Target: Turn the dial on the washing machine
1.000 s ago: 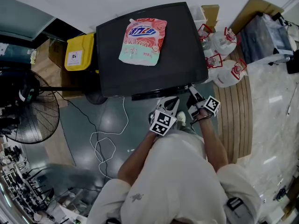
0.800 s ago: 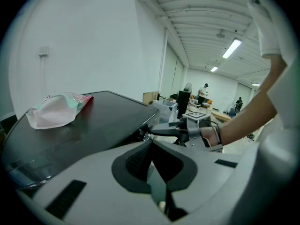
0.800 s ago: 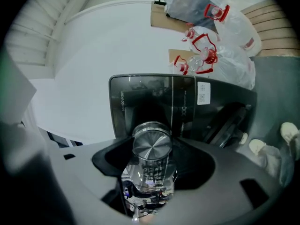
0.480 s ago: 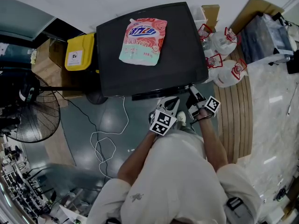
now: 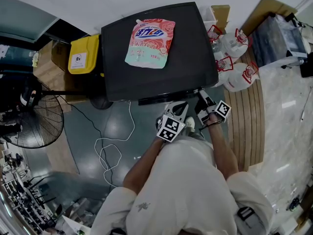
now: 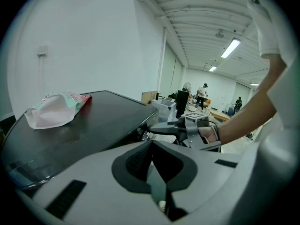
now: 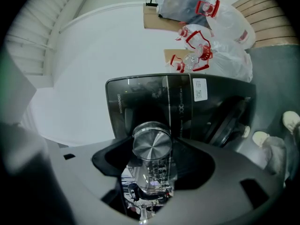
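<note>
**Dial on the washer's front panel, gripped by the right claw**

The dial is a round knob with a brushed-silver face and a glossy rim that mirrors the room. It stands out from the dark glossy control panel of the washing machine, on the front face just under the top's front edge and near the right corner.

At the far left a standing fan and a yellow bin stand well apart from the work. A white cable loops over the grey floor, which is open below the machine's front edge. A pink and green pouch lies flat on the black top, toward the back. The left claw is clenched with nothing in it, just beside the right one and short of the panel. The right claw reaches to the front edge and is grasping the dial, one pad at each side of the knob. Clear bags with red handles crowd the machine's right corner, so room on that side is tight.

Against the earlier head views, both claws and the pouch keep their places.
</note>
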The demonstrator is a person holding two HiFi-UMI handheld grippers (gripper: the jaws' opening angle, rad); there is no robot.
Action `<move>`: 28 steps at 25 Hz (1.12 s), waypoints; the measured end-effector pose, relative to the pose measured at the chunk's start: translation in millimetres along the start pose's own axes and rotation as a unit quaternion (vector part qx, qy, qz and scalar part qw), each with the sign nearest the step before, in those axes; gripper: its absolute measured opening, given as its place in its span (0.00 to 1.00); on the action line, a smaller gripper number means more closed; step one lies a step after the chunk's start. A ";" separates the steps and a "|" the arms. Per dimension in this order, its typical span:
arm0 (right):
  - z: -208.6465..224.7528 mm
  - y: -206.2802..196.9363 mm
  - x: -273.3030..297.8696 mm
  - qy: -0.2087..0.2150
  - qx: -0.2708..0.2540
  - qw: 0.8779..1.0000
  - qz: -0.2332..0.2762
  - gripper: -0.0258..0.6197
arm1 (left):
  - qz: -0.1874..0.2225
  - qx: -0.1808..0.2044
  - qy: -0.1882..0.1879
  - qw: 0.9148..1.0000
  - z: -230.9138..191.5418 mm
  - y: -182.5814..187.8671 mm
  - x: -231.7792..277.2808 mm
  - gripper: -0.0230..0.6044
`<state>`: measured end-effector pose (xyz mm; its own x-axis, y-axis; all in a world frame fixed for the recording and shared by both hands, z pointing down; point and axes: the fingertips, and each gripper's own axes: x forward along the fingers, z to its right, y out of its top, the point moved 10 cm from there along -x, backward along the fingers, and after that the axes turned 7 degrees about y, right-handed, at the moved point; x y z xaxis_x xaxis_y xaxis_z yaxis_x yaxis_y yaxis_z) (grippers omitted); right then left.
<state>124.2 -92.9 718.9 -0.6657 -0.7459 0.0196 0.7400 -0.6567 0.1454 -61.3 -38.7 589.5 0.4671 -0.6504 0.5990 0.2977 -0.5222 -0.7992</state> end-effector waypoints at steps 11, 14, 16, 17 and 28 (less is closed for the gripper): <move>-1.6 1.3 -0.8 -0.011 -0.005 1.000 -0.004 0.47 | 0.003 0.001 -0.001 1.000 1.2 -1.2 0.1 0.06; -3.3 2.8 -0.2 -0.021 -0.026 0.999 -0.010 0.48 | 0.006 0.003 0.000 1.000 -0.2 -0.4 -1.7 0.06; -5.5 3.3 0.4 -0.029 -0.045 0.998 -0.019 0.50 | 0.006 0.003 -0.001 1.000 -0.6 -0.2 -2.7 0.06; -6.7 3.6 0.7 -0.033 -0.056 0.998 -0.025 0.51 | 0.006 0.003 -0.001 1.000 -0.4 -0.7 -2.8 0.06; -35.3 9.0 -12.0 -0.099 -0.241 0.964 -0.057 0.53 | 0.016 -0.003 0.005 1.000 -2.1 0.2 -8.9 0.06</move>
<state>142.2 -93.8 685.0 -0.7154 -0.6610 0.2264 0.5872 -0.7444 -0.3181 -67.2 -34.2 584.2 0.4676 -0.6728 0.5733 0.2778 -0.5038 -0.8179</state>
